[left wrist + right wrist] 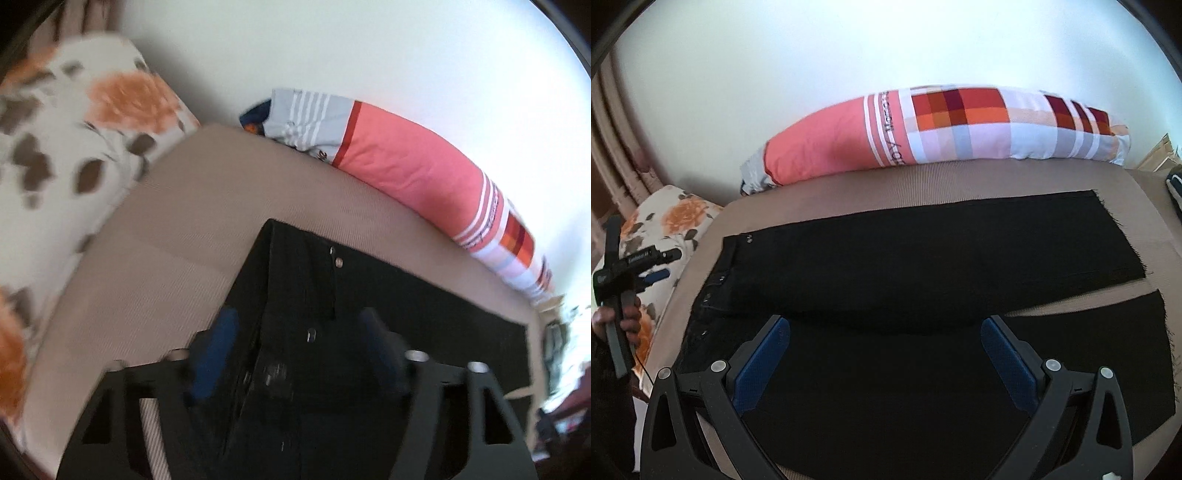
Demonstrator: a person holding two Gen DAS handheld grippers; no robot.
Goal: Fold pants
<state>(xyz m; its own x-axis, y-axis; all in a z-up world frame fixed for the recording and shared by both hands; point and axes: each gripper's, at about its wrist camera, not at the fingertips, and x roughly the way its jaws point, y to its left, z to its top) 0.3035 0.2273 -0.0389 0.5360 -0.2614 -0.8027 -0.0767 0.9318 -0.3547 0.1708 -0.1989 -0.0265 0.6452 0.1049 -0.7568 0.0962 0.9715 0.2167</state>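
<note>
A bed covered in ribbed beige fabric [849,199] carries everything here, set against a plain white wall [849,74]. Along the bed's far edge, touching the wall, lies a long bolster pillow [923,129], coral pink at one end and checked in orange, red and pale blue at the other. At the bed's left end sits a white cushion with orange flowers [74,122], and brown curtain folds [613,147] hang in the far left corner. The black pants [923,251] lie flat across the middle of the bed, waistband toward the left edge with its metal buttons showing, the two legs running toward the right edge where their frayed hems end just short of it; a narrow wedge of beige shows between the legs. The right gripper [886,362] hovers over the nearer leg with its blue-padded jaws spread wide and nothing pinched between them. The left gripper [299,354] is over the waistband end, its jaws about half spread, with the dark cloth under them; blur makes it impossible to say whether the pads press on the fabric. In the right wrist view that gripper shows at the bed's left edge, held by a hand [624,317] partly cut off by the frame. Things beyond the bed's right end are too smeared to name.
</note>
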